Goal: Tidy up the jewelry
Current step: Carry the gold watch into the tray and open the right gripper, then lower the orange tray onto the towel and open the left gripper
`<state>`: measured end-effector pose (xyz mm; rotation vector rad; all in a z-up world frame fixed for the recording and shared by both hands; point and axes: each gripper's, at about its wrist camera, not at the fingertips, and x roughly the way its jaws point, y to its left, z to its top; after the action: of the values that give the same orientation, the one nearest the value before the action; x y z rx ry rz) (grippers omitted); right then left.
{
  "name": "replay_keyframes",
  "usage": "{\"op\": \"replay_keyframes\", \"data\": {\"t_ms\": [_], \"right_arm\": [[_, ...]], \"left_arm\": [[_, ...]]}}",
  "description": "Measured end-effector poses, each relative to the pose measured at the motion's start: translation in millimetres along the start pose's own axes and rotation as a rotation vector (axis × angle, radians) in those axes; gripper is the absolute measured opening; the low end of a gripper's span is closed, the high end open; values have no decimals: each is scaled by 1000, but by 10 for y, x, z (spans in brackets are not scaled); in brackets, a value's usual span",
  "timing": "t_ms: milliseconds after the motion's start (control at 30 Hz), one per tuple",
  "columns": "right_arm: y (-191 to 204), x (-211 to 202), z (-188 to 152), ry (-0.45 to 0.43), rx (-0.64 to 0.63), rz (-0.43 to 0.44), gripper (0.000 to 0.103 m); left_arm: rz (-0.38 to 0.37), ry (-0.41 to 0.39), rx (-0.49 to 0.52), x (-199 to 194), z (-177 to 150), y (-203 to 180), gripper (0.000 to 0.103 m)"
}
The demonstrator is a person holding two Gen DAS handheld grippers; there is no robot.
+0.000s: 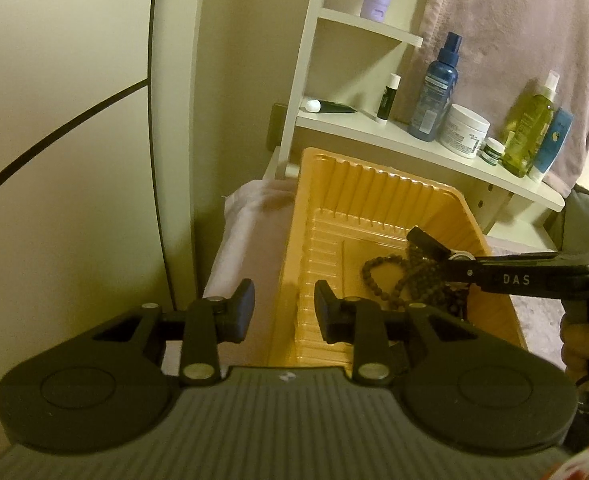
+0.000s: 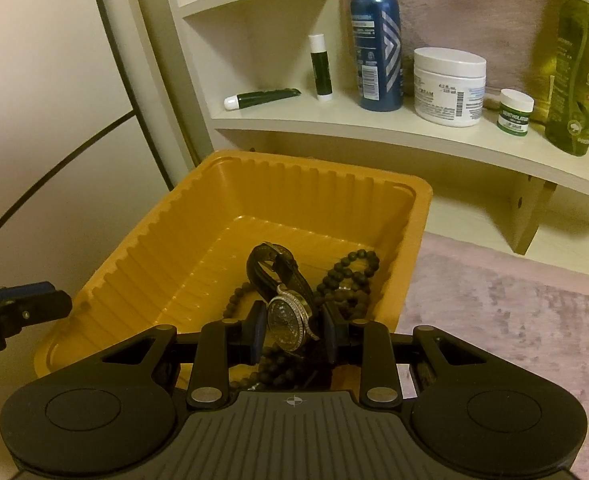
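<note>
Right claw [image 2: 292,334] is pinching the watch [image 2: 288,326] by its face, pads on either side, strap looping up and away past the tips, all of it low inside the yellow tray [image 2: 406,240]. Left claw [image 1: 284,308] is spread w/ nothing between the pads, straddling the tray's near-left rim, so I'm holding nothing on that side. Risk as I see it: dark beads [image 2: 350,276] lie just behind and right of my right tips, and more run under them, so if I lift now a strand could snag on the strap or case and come up w/ the watch, then drop outside the tray. Grip is on a round, slick-looking case edge, so prob it could twist or pop out if I tilt. Left claw so near the rim could nudge the light tray, which sits on a pink cloth [image 2: 514,320]. Count: 1 watch, 1 tray, bead strands at least 1, can't tell if more bc they're tangled. Shelf [image 2: 374,128] beyond the tips: 1 blue bottle [image 2: 376,40], 1 white jar [image 2: 448,86], 1 small green jar [image 2: 515,113], 1 green oil bottle [image 2: 576,80].
</note>
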<state>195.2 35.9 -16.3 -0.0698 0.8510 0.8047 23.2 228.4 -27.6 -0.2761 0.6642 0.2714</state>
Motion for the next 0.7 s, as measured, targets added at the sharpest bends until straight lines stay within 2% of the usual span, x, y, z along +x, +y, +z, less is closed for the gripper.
{"op": "replay_keyframes", "data": {"t_ms": [200, 267, 300, 333, 467, 700], "right_arm": [[-14, 20, 26, -2, 22, 40, 32], [-11, -2, 34, -23, 27, 72, 45], [-5, -29, 38, -41, 23, 72, 61], [2, -63, 44, -59, 23, 64, 66], [-37, -139, 76, -77, 49, 65, 66], [-121, -317, 74, -102, 83, 46, 66]], "left_arm": [[1, 0, 3, -7, 3, -9, 28], [3, -2, 3, -10, 7, -13, 29], [4, -3, 3, -14, 7, -14, 30], [6, -4, 3, -17, 7, -15, 30], [7, -5, 6, -23, 4, -19, 31], [13, -10, 21, -57, 13, -66, 42]]}}
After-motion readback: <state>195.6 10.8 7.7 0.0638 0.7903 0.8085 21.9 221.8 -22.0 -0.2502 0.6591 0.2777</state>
